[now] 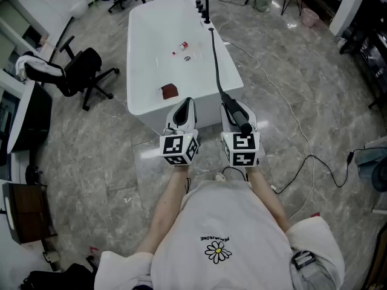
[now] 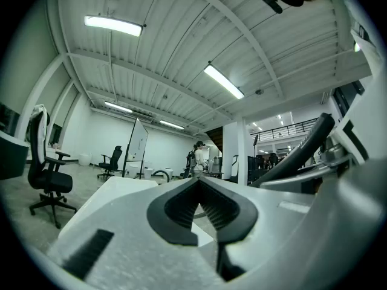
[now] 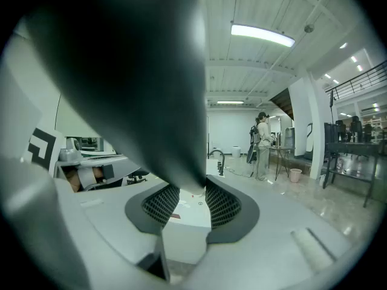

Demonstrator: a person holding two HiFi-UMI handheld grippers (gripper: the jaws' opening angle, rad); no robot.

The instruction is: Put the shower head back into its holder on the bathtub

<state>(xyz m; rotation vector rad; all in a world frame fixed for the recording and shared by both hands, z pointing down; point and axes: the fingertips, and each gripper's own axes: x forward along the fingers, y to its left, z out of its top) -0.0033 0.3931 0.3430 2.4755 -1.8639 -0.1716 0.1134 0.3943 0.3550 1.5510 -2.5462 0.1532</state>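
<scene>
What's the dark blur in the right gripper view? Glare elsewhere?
Right gripper view: the shower head in the right tool sits too near the lens, a defocused dark mass. Head view: fisheye bend, glare on the floor. Left gripper view: background sharp, ceiling lights blown out.

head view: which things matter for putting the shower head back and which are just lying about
For the job: shower head in the right tongs, hose, bathtub, tap fittings on the far rim.
Lying about: brown item, red-and-white item in the tub, office chair, floor cable.
</scene>
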